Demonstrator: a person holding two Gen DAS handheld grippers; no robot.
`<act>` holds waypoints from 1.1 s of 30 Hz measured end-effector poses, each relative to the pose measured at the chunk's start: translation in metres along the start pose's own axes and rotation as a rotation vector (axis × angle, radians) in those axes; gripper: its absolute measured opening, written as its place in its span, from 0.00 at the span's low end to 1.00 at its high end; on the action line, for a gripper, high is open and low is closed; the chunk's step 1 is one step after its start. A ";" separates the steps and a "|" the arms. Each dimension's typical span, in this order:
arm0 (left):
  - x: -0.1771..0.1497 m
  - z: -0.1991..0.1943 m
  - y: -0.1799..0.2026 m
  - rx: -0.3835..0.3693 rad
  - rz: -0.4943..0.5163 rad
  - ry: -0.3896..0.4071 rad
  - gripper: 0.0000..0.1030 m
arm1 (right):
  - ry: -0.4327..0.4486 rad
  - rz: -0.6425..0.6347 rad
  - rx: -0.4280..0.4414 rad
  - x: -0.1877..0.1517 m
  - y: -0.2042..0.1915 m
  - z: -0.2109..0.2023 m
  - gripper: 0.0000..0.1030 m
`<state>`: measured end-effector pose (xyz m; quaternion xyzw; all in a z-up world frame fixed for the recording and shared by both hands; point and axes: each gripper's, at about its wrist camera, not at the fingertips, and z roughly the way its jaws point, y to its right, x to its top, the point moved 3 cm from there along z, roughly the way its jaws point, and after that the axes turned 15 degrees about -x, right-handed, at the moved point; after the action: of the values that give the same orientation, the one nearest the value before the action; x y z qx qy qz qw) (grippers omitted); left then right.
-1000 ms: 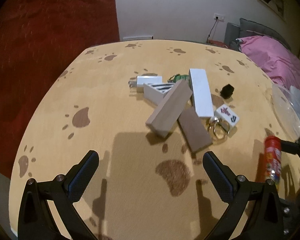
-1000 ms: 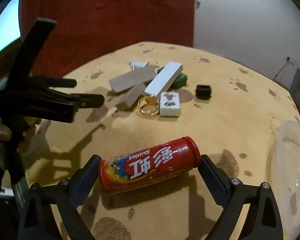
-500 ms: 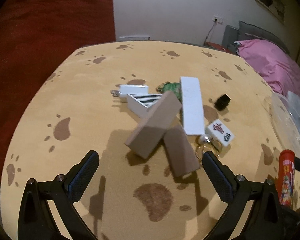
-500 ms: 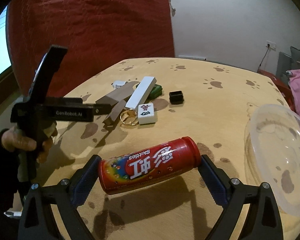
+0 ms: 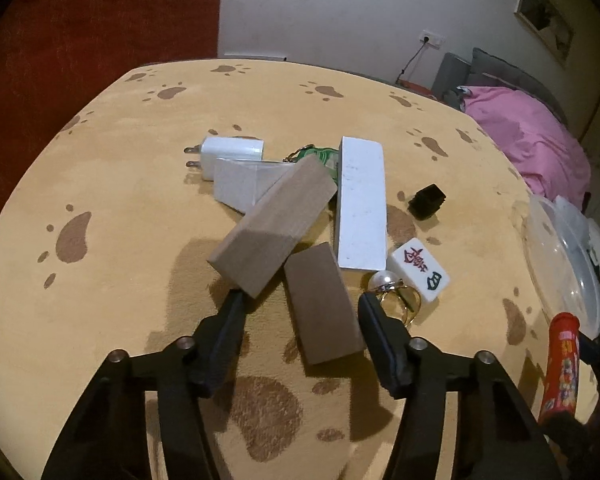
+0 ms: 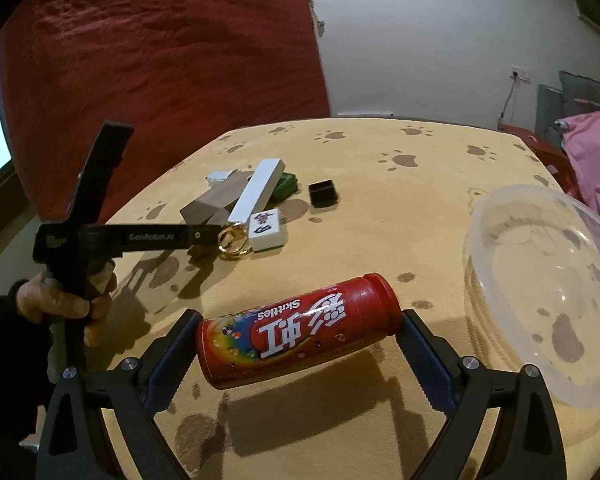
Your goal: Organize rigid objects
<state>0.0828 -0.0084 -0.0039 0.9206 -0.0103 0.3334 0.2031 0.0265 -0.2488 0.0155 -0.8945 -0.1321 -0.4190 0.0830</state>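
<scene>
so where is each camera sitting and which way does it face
Left wrist: on the left gripper, low over the table, facing the clutter pile; its open fingers straddle the dark wooden block.
Right wrist: on the right gripper, facing across the table; its fingers clamp the Skittles tube, and the person's left hand shows.
Shared: mahjong tile, white bar, clear bowl.

Your left tongs (image 5: 300, 304) have advanced from the near counter edge into the pile and narrowed, now straddling the dark wooden block (image 5: 322, 308), with one tip under the light wooden block (image 5: 274, 232) and the other at the gold ring (image 5: 400, 300). Your right tongs (image 6: 298, 334) have carried the Skittles can (image 6: 298, 330) toward the clear bowl (image 6: 548, 288), which fills more of the right wrist view.
</scene>
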 end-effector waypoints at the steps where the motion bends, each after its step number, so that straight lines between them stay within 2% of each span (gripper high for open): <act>1: 0.000 -0.001 0.000 -0.004 0.000 0.001 0.54 | 0.001 0.005 -0.001 0.000 0.001 -0.001 0.95; 4: -0.002 -0.003 -0.001 0.001 0.011 -0.001 0.52 | 0.006 0.018 -0.011 -0.001 0.006 -0.002 0.95; 8: -0.009 -0.005 0.001 0.061 0.057 -0.010 0.47 | 0.016 0.030 -0.021 -0.001 0.010 -0.005 0.95; 13: -0.010 -0.006 0.001 0.069 0.047 -0.002 0.46 | 0.025 0.050 -0.035 0.001 0.017 -0.006 0.95; 16: -0.010 -0.003 0.008 0.060 0.063 -0.007 0.34 | 0.029 0.060 -0.049 0.001 0.021 -0.007 0.95; 19: -0.010 -0.002 0.012 0.058 0.075 -0.007 0.28 | 0.040 0.079 -0.067 0.001 0.029 -0.011 0.95; 27: -0.016 -0.016 0.013 0.049 0.039 0.039 0.27 | 0.054 0.150 -0.124 0.002 0.054 -0.017 0.95; 33: -0.015 -0.032 0.022 0.076 0.059 0.082 0.27 | 0.071 0.201 -0.183 0.003 0.076 -0.022 0.95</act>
<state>0.0477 -0.0179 0.0172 0.9124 -0.0164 0.3771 0.1585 0.0352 -0.3267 0.0290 -0.8917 0.0001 -0.4501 0.0472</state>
